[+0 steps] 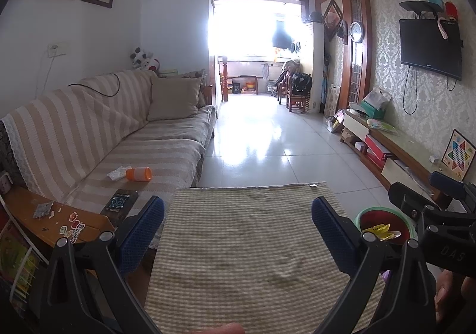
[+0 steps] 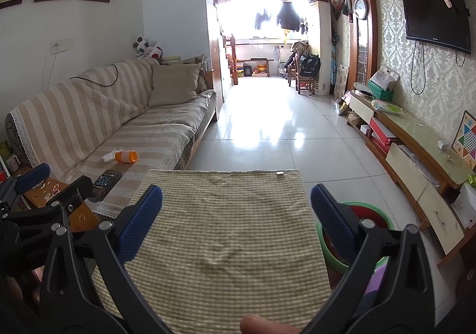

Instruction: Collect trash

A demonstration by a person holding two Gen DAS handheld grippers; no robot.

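Note:
A crumpled white tissue (image 1: 117, 173) and an orange cup (image 1: 139, 174) on its side lie on the striped sofa seat (image 1: 166, 146); both also show in the right wrist view, tissue (image 2: 110, 156), cup (image 2: 126, 156). A green-rimmed red bin (image 1: 383, 222) with yellow wrappers inside stands on the floor right of the cloth-covered table (image 1: 253, 244); it also shows in the right wrist view (image 2: 369, 212). My left gripper (image 1: 238, 230) is open and empty above the table. My right gripper (image 2: 236, 218) is open and empty beside it.
A dark booklet (image 1: 119, 204) lies at the sofa's near end. A wooden side table (image 1: 53, 221) with stickers and scraps stands at left. A low TV cabinet (image 1: 395, 152) runs along the right wall. Tiled floor (image 1: 261, 140) stretches toward the balcony.

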